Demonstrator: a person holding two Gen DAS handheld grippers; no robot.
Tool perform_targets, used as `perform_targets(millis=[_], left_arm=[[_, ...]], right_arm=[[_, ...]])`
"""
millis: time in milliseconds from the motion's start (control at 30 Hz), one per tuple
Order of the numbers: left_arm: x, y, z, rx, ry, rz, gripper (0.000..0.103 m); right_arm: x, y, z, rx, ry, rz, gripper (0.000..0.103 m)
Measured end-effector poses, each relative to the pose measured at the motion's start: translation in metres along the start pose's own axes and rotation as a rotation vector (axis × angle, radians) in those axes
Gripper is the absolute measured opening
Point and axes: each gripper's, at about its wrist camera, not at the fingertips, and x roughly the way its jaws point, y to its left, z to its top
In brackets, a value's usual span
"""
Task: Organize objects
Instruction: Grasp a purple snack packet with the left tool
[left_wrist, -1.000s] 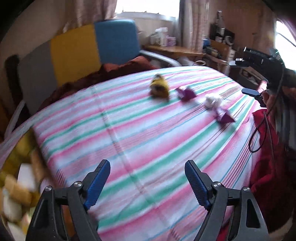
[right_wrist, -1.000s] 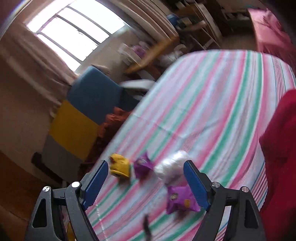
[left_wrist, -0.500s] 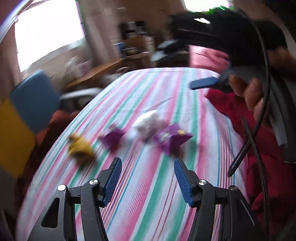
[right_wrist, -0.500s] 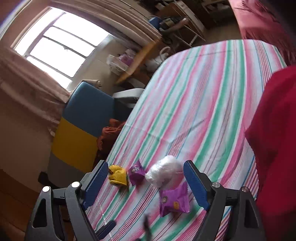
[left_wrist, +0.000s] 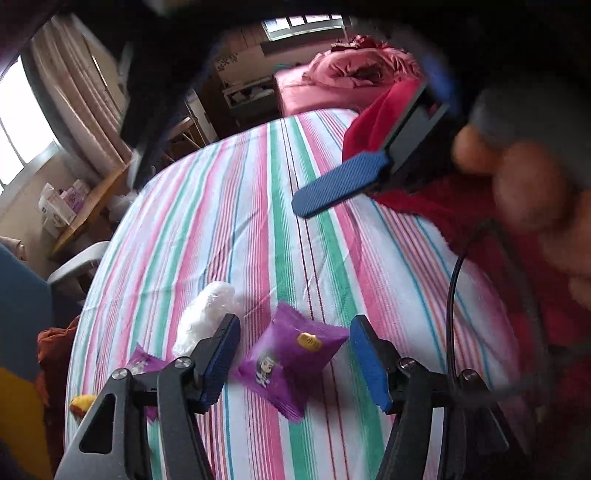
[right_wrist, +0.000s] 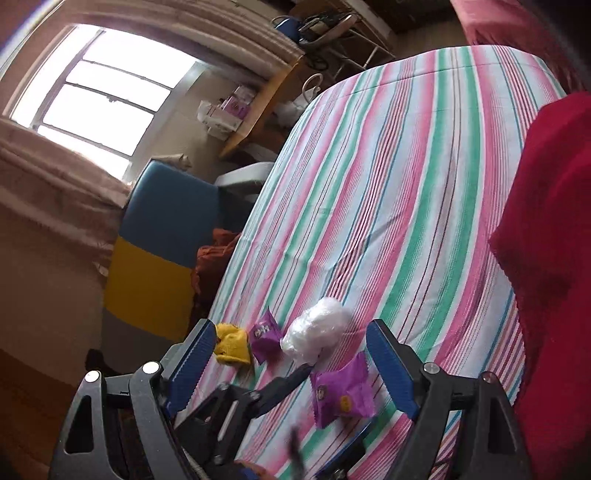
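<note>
Since before, my left gripper (left_wrist: 293, 356) came down, spread around the purple packet (left_wrist: 291, 360); next I must pinch it.

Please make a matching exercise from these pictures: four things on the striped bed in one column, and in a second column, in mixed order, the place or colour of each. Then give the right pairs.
Things:
1. large purple packet
2. white plastic bundle
3. yellow item
4. small purple packet

Descriptions:
A. nearest the bed's edge, beside the colourful chair
B. between the open fingers of the left gripper
C. crinkled and translucent, between the two purple packets
D. between the yellow item and the white bundle

Pairs: 1-B, 2-C, 3-A, 4-D
</note>
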Motion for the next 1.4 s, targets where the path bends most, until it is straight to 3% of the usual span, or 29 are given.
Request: perform_targets(millis=[67,133,200,333,400,433,600,767,900,1000,1100,1167,1267,1400], left_arm=[[0.009,0.001,-0.004,-0.020,0.025,-0.024,0.063],[0.010,0.001,-0.012,-0.066,0.032,-0.030,0.047],[0.003,0.001,-0.021,-0.143,0.023,-0.009,0.041],[-0.022,0.012,-0.049,-0.377,0.000,0.022,0.040],[-0.029,0.015,-0.070,-0.516,0.039,0.042,0.028],[-0.033,0.015,-0.083,-0.589,0.066,0.056,0.027],[-0.075,0.012,-0.130,-0.846,0.052,0.163,0.007],[-0.100,0.003,-0.153,-0.945,0.043,0.181,0.009],[-0.104,0.000,-0.148,-0.910,0.037,0.195,0.037],[-0.110,0.004,-0.133,-0.878,-0.004,0.167,0.045],[-0.108,0.013,-0.122,-0.895,-0.028,0.088,0.047],[-0.096,0.024,-0.119,-0.990,0.018,-0.021,0.046],[-0.076,0.035,-0.115,-1.121,0.056,-0.112,0.044],[-0.059,0.036,-0.088,-1.129,0.071,-0.147,0.044]], right_arm=[[0.002,0.000,-0.001,-0.003,0.012,-0.003,0.085],[0.005,0.002,-0.002,-0.012,0.035,-0.009,0.085],[0.005,0.002,-0.003,-0.018,0.041,-0.011,0.085],[0.009,0.005,-0.005,-0.039,0.060,-0.029,0.085],[0.016,0.009,-0.009,-0.067,0.103,-0.044,0.085],[0.021,0.012,-0.011,-0.087,0.126,-0.053,0.085],[0.036,0.021,-0.022,-0.159,0.198,-0.117,0.085],[0.042,0.018,-0.027,-0.165,0.223,-0.163,0.085],[0.040,0.016,-0.027,-0.167,0.209,-0.202,0.085],[0.038,0.016,-0.025,-0.148,0.196,-0.202,0.085],[0.037,0.018,-0.024,-0.150,0.192,-0.198,0.085],[0.036,0.018,-0.024,-0.154,0.184,-0.192,0.085],[0.034,0.017,-0.022,-0.139,0.185,-0.168,0.085],[0.033,0.017,-0.020,-0.123,0.177,-0.139,0.085]])
